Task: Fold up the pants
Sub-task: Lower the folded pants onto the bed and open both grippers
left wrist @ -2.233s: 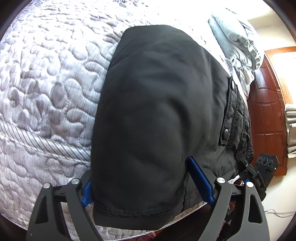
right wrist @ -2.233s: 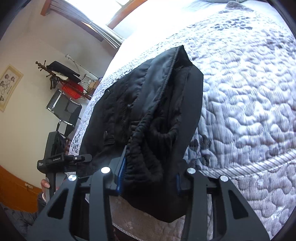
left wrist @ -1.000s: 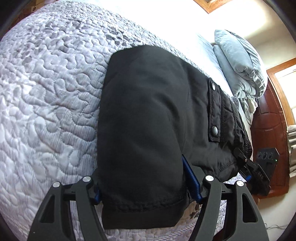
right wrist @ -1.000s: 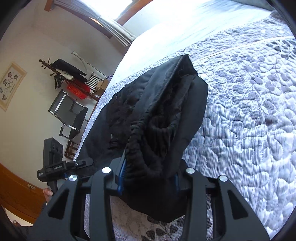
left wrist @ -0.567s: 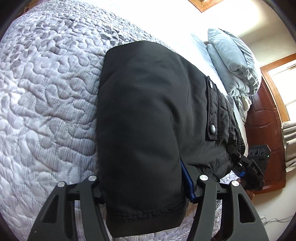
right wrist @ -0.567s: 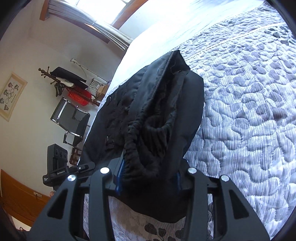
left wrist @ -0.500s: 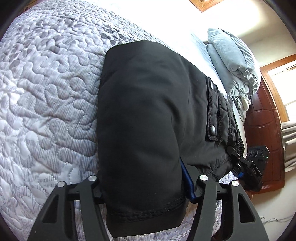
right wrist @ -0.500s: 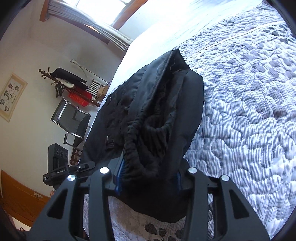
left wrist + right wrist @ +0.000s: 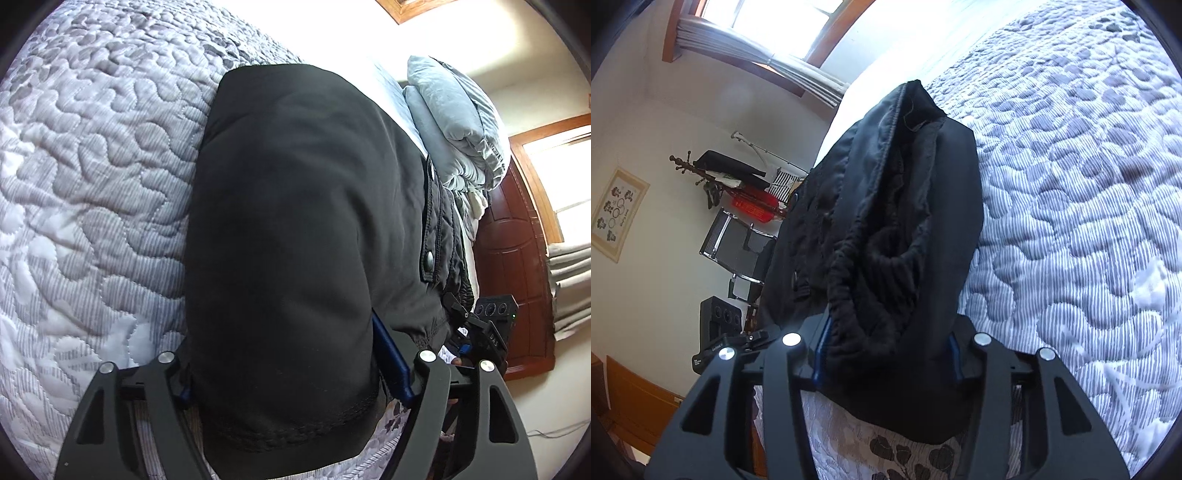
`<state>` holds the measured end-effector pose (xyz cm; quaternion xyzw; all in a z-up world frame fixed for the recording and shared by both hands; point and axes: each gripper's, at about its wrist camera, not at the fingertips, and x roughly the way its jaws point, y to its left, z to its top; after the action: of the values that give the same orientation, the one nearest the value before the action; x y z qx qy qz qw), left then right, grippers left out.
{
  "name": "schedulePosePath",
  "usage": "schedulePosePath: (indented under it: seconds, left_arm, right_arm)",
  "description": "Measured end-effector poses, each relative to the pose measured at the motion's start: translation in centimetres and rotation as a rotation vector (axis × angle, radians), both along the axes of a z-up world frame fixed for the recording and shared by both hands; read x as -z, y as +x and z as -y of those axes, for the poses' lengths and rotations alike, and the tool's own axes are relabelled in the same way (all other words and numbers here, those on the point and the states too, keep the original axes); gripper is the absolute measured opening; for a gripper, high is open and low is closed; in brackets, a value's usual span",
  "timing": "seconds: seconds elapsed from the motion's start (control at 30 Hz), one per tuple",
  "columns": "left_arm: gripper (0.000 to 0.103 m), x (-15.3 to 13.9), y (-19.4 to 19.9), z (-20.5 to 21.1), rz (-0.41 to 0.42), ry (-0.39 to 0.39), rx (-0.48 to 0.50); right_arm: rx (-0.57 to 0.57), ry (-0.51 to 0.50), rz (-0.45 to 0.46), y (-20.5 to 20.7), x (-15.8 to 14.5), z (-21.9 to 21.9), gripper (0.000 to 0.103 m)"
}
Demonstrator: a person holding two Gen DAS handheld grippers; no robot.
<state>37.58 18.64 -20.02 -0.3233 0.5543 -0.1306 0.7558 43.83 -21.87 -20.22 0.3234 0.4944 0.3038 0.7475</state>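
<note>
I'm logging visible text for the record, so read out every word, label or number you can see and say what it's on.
"DAS", roughly: white letters on the right gripper, whose jaws are opening with the pants between them.
White label on the left gripper, jaws also opening around the pants: too small to read.
Framed picture on the wall: any lettering is too blurred to read.

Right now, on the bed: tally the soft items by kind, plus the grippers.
Black folded pants: 1
Grey-and-white quilted bedspread: 1
Pale blue-grey pillows stacked at the headboard: 2, as far as the left wrist view shows
Black two-finger grippers, left gripper and right gripper, jaws opening with pants fabric between them: 2
Total: 6
</note>
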Motion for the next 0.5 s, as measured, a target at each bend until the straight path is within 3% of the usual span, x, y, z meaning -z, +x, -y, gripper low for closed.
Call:
schedulePosePath:
  seconds: [0.23, 0.5]
  left_arm:
    - [0.082, -0.7, -0.2, 1.1, 0.006, 0.036, 0.017]
    - [0.085, -0.3, 0.2, 0.9, -0.015, 0.015, 0.002]
  right_arm:
    - [0.017, -0.003, -0.001, -1.2, 0.1, 0.4, 0.055]
    - [0.015, 0.026, -0.055, -0.5, 0.7, 0.3, 0.061]
